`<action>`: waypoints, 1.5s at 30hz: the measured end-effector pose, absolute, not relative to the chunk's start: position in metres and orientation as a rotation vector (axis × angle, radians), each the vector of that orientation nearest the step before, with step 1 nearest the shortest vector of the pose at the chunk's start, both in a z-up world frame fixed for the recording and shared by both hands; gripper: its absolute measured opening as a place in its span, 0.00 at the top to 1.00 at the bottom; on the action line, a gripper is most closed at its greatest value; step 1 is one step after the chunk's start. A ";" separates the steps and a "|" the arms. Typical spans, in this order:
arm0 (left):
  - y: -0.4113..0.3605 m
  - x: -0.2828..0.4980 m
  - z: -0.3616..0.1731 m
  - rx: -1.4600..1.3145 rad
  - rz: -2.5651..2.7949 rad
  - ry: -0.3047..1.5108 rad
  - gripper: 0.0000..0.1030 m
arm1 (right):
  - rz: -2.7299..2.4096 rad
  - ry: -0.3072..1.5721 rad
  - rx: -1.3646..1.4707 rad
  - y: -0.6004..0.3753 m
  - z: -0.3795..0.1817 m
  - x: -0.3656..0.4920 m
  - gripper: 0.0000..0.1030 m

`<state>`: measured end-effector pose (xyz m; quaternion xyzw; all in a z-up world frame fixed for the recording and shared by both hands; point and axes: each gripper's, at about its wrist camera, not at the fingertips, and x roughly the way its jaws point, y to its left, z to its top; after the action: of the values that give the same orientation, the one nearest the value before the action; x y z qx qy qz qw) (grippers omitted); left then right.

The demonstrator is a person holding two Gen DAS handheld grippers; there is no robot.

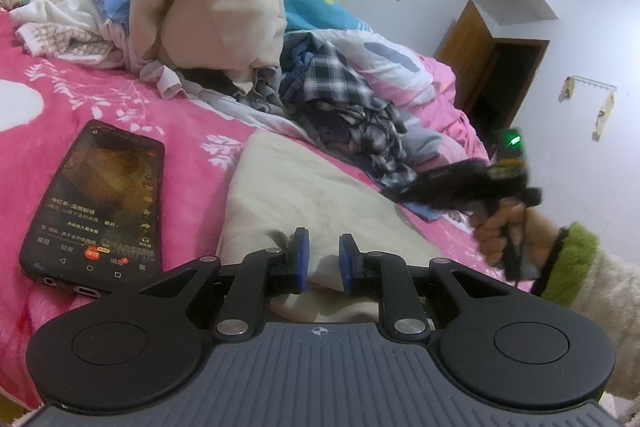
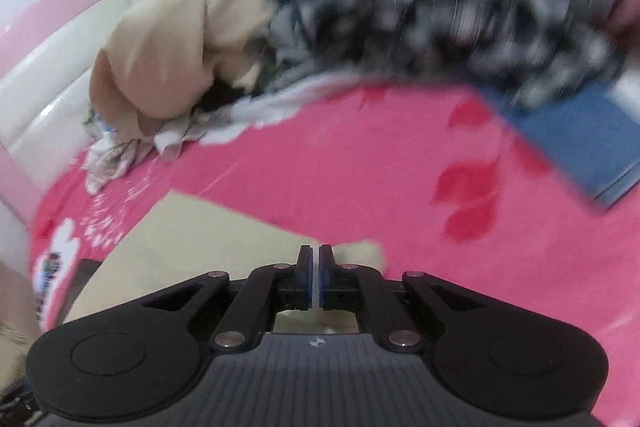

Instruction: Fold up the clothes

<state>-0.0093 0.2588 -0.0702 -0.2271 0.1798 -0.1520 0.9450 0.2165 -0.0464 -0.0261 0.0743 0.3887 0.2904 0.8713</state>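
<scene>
On a pink floral bed (image 1: pixel 120 95), the left gripper (image 1: pixel 324 259), fingers slightly parted and empty, hovers over a cream folded cloth (image 1: pixel 304 187) as the right gripper (image 2: pixel 315 275), fingers closed on nothing, best approaches the black-and-white plaid garment (image 2: pixel 440 7) low, opening before contact.

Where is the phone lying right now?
In the left wrist view the phone lies screen up on the pink blanket, at the left, beside the flat cream cloth and in front of the clothes pile.

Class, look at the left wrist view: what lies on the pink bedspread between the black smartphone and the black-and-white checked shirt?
A flat cream fleece cloth lies between the smartphone and the checked shirt, seen in the left wrist view.
</scene>
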 end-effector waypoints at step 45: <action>0.283 0.114 -0.054 -0.610 -0.310 0.882 0.25 | 0.877 1.190 0.646 -0.077 -0.083 0.174 0.21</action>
<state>0.1139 0.2826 -0.0536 -0.2896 0.4186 -0.1469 0.8482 0.1739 -0.0767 -0.0831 0.2890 0.5325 0.3926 0.6919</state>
